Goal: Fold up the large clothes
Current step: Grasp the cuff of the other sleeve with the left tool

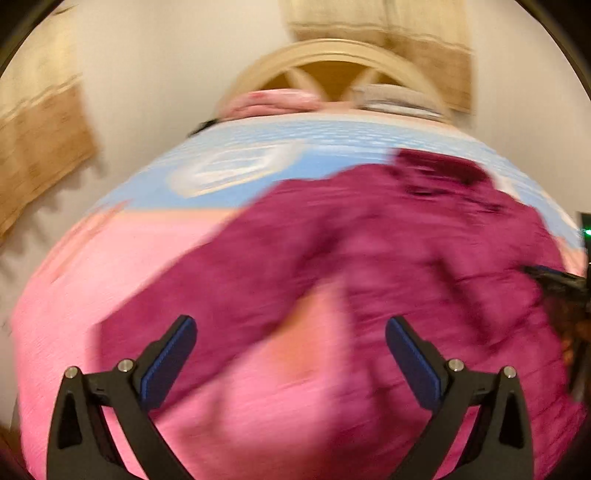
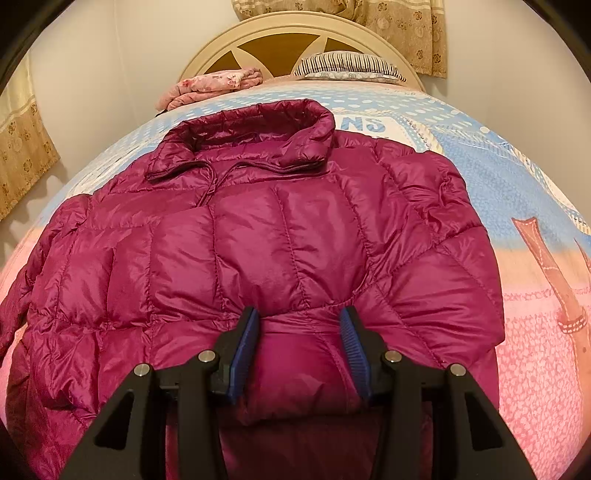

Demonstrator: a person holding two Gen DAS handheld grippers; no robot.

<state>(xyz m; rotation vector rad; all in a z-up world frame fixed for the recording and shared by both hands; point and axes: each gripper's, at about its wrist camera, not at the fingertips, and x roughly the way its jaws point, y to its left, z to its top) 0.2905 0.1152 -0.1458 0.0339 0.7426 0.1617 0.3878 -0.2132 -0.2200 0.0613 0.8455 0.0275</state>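
Two claws attended: the right claw (image 2: 299, 321) pinched a puffed fold of the magenta jacket (image 2: 258, 229), presumably anchoring it flat on the bed (image 2: 535, 295), while the left claw (image 1: 291, 332) hung released above its sleeve.

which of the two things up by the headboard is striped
The pillow on the right, dark and light stripes. The folded pink bundle to its left is floral, not striped.

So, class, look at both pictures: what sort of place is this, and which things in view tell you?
Most likely a bedroom. A bed with a curved headboard, a striped pillow against it, a patterned bedspread and curtains behind show it.
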